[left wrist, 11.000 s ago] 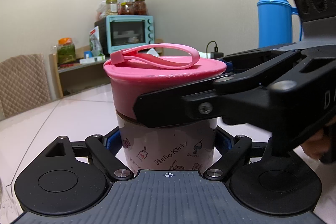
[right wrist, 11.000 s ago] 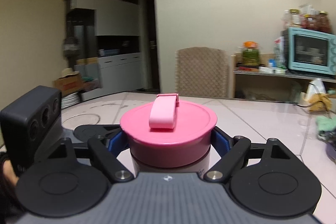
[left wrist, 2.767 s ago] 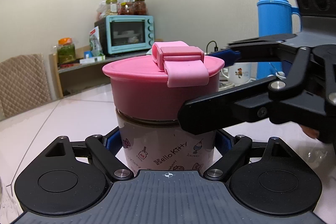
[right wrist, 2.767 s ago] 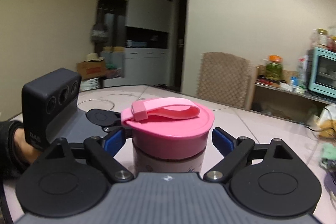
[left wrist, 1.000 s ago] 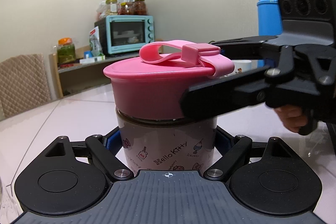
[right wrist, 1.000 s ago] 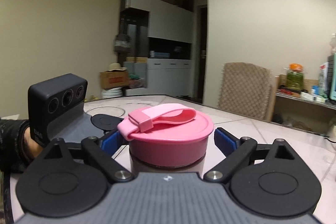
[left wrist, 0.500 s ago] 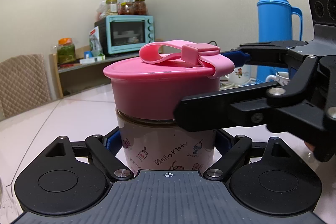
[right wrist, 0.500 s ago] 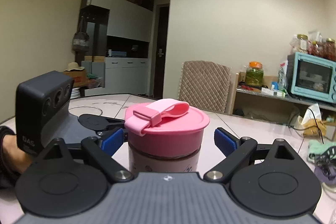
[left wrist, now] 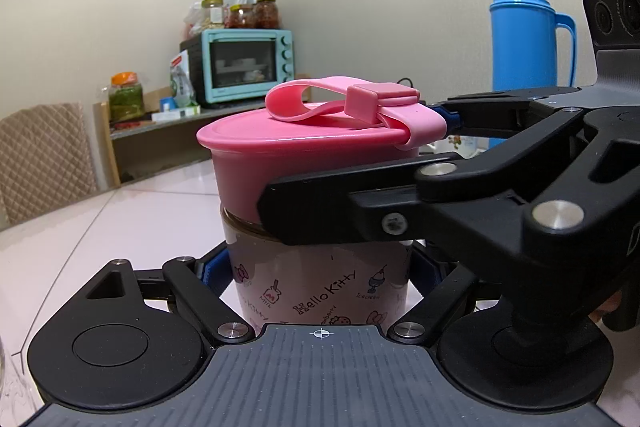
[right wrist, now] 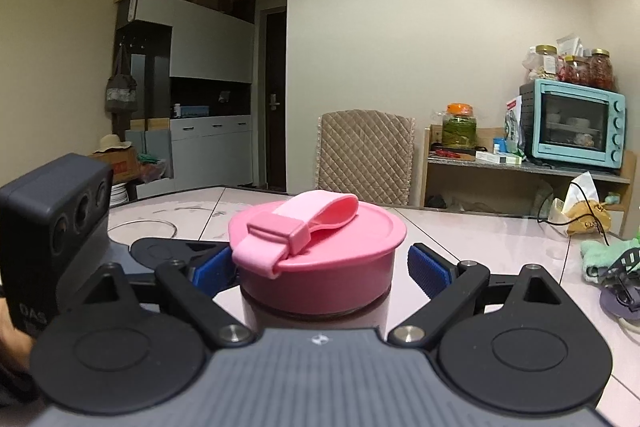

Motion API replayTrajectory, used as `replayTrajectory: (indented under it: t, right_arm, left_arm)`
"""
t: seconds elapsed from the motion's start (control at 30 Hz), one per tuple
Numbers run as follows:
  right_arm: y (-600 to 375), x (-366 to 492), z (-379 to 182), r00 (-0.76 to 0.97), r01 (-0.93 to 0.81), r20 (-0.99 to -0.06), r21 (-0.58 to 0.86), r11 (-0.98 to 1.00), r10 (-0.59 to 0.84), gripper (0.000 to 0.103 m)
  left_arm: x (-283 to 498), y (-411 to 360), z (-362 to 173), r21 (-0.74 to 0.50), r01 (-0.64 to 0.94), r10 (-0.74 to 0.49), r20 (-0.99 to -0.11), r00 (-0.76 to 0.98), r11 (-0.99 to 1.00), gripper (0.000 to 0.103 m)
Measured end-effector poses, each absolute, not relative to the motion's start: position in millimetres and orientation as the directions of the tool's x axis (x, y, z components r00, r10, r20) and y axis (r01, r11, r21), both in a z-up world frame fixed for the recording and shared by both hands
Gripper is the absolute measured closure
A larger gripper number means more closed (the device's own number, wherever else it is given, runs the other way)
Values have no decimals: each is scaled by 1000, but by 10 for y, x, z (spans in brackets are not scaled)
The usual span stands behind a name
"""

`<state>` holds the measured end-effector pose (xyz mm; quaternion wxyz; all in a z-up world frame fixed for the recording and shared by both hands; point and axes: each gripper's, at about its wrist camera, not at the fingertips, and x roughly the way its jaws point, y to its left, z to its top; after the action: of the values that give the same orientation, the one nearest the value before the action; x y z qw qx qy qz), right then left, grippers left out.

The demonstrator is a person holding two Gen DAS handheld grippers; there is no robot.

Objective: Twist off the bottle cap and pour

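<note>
The Hello Kitty bottle [left wrist: 320,291] stands upright on the pale table [left wrist: 140,219], and my left gripper [left wrist: 320,275] is shut on its printed body, blue pads at both sides. Its pink cap [left wrist: 248,163] with a looped strap [left wrist: 340,103] sits on top, a thin dark seam showing under it. My right gripper [right wrist: 320,263] straddles the cap [right wrist: 320,275] from the right. Its blue pads [right wrist: 430,269] stand close to the cap's sides, with a narrow gap showing on the right, so it is open. In the left wrist view its near finger [left wrist: 340,211] crosses the cap's lower front.
A blue thermos [left wrist: 524,35] stands behind the right gripper. A teal toaster oven [right wrist: 576,123] and jars sit on a shelf by a quilted chair [right wrist: 364,155]. A green cloth [right wrist: 608,259], a cable and a metal ring [right wrist: 140,227] lie on the table.
The right gripper let go of the cap, swung back to the right around it and slid further in along its sides. The cap and the left gripper have stayed still over the last second.
</note>
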<state>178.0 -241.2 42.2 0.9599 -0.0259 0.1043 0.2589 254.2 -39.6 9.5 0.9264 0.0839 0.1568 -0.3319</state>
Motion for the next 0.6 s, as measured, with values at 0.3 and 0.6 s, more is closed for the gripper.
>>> replayTrajectory:
  t: [0.3, 0.6]
  right_arm:
    - [-2405, 1801, 376, 839, -504, -220, 29, 863, 497, 17]
    - [-2451, 1840, 402, 806, -555, -242, 14, 832, 541, 18]
  left_arm:
    - [2541, -395, 96, 51, 641, -589, -346, 730, 766, 13]
    - [2540, -398, 98, 51, 641, -589, -346, 730, 766, 13]
